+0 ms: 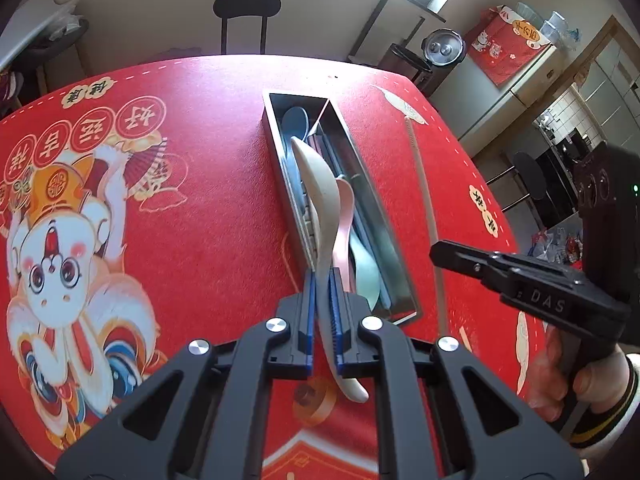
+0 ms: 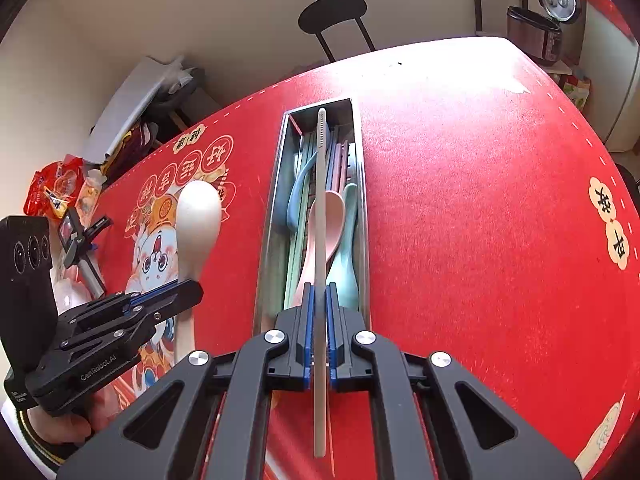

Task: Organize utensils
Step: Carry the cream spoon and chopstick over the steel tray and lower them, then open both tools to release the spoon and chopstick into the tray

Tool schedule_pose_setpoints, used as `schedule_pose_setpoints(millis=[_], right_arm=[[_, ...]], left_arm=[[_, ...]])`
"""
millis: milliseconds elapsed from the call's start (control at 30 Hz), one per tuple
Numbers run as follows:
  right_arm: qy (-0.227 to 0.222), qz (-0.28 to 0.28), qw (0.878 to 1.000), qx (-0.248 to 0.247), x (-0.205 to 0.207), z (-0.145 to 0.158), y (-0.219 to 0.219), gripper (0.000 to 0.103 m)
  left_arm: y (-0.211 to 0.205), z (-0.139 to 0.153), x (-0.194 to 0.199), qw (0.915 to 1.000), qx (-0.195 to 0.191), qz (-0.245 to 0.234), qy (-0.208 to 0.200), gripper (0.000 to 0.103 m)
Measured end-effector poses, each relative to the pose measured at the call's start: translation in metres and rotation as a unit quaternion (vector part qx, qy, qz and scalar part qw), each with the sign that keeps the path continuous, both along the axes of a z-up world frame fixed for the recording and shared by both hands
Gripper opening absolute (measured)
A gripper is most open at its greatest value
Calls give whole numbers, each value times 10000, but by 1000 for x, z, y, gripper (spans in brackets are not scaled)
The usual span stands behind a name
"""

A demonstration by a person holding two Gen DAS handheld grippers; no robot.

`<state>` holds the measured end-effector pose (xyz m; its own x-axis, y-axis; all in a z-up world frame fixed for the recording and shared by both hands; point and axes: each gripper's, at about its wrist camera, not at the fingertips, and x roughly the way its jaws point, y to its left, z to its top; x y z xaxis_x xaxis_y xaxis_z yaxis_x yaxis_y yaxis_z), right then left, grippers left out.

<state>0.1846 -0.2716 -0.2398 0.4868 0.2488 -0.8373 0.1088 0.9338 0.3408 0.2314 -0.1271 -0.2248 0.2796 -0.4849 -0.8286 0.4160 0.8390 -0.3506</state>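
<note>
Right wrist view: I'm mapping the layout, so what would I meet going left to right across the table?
Left gripper holding the cream spoon → metal tray → blue spoon → pink spoon → bare red tablecloth.

This is a home dining and kitchen area. Beyond the tongs, a table under a red festive tablecloth (image 1: 208, 200) has a black dining chair (image 1: 246, 16) at its far edge. Further off to the right stand an open electric pressure cooker (image 1: 442, 50), a refrigerator (image 1: 532, 84) and tiled kitchen cabinets (image 1: 560, 120).
</note>
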Motion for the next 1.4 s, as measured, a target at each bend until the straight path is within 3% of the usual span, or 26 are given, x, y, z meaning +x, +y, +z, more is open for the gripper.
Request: schedule_pose_setpoints(millis=[333,600,733,900,1333,1400], right_arm=[[239,33,9994,-236,52,-21,-5,6],[454,-25,9987,-209,61,-38,-6,6],[517,-86,9986,-73,63,-43,-7,6],[588,-122,9982,16,66,-46,-8,7],[484,-126,9984,-245,56,-21,-2,7],[430,-139,9984,-331,57,-15,3,8]], left_arm=[[-53,-22,84,9997,38,49,236,11],[-75,-43,119,9990,297,-12,335,11],[-79,-47,127,9987,394,14,337,11],[-78,-42,129,9988,409,-14,275,22],[-36,-7,114,9989,435,154,-24,28],[-27,0,108,9987,459,207,-96,34]])
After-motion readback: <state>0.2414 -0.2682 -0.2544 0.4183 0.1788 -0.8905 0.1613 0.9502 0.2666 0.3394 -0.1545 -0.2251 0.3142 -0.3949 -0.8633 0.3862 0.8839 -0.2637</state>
